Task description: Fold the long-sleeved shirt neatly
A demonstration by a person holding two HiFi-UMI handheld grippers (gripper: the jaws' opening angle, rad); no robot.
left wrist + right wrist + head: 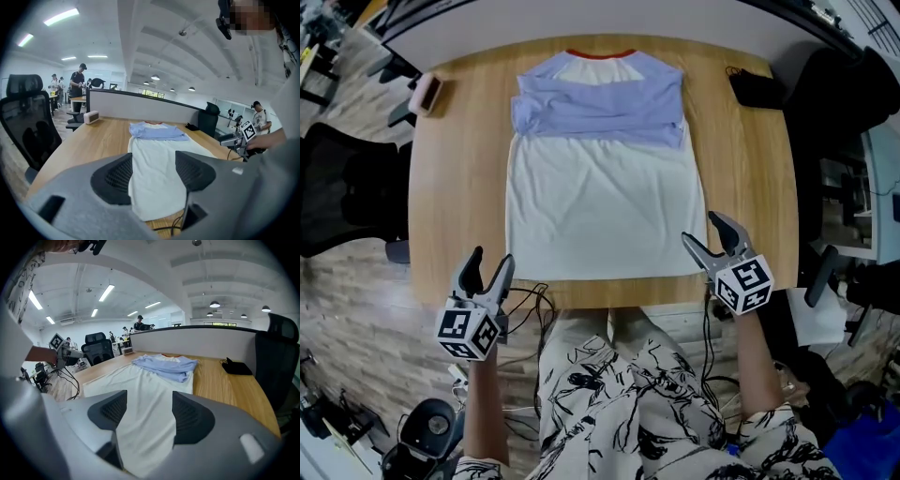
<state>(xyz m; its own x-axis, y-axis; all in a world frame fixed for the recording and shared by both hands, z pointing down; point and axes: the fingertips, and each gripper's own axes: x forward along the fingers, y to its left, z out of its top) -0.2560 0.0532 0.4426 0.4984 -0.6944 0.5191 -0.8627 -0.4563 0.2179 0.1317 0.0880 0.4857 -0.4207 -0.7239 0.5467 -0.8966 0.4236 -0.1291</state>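
Observation:
The long-sleeved shirt (605, 197) lies flat on the wooden table (459, 187), its white body toward me. Both blue sleeves (600, 108) are folded across the chest below the red collar. My left gripper (487, 266) hangs open and empty just off the table's front edge, near the hem's left corner. By the hem's right corner, my right gripper (704, 232) stands open and empty. In the left gripper view the shirt (154, 159) shows between the jaws of that gripper (153, 176) without touching them. The right gripper view shows the shirt (140, 380) ahead of that gripper (144, 416) in the same way.
A small pink-and-white device (426, 94) sits at the table's far left corner, a black pouch (755, 89) at the far right. Cables (530, 300) hang off the front edge. A black chair (337, 187) stands left, a grey partition (140, 105) behind the table.

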